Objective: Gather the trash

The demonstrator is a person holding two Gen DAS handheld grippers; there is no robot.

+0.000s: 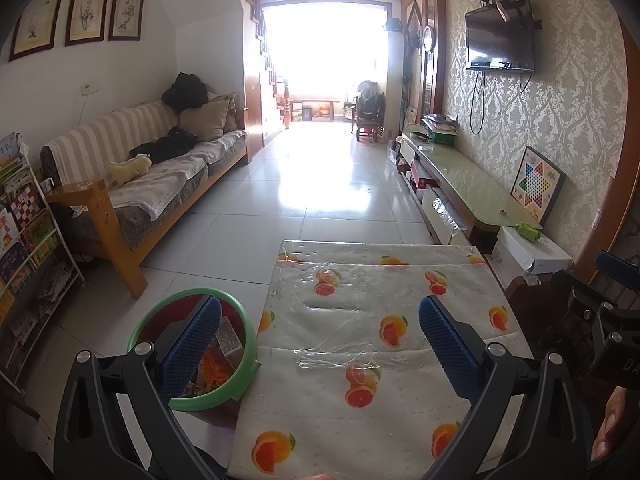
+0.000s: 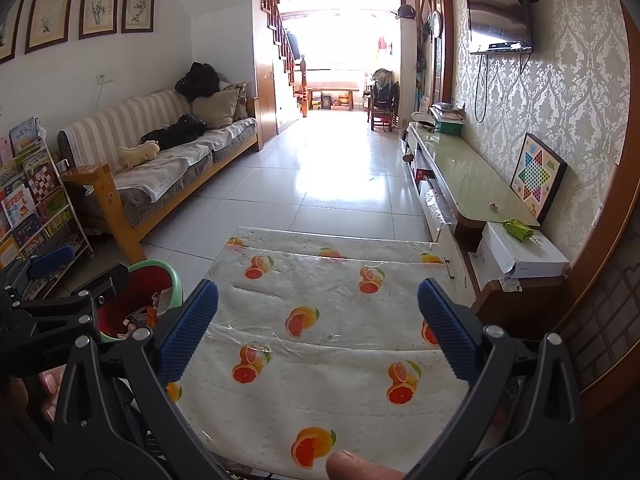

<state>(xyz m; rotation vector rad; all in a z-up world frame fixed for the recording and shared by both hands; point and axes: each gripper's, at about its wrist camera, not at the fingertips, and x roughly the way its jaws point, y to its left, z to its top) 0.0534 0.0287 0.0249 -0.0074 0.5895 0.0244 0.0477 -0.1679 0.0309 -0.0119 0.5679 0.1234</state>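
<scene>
A green-rimmed red trash bin (image 1: 240, 376) stands on the floor at the table's left edge, with paper scraps and orange bits inside; it also shows in the right wrist view (image 2: 174, 280). My left gripper (image 1: 320, 344) is open and empty above the orange-print tablecloth (image 1: 360, 360), its left finger over the bin. My right gripper (image 2: 318, 332) is open and empty above the same tablecloth (image 2: 320, 312). The right gripper's body shows at the right edge of the left view (image 1: 600, 320), the left gripper's body at the left of the right view (image 2: 52, 308).
A striped sofa (image 1: 160, 176) and a bookshelf (image 1: 24, 240) stand at left. A long TV cabinet (image 1: 460, 176) and white box (image 1: 532, 252) with a green wrapper (image 1: 528, 231) are at right. Tiled floor (image 1: 320, 184) stretches ahead.
</scene>
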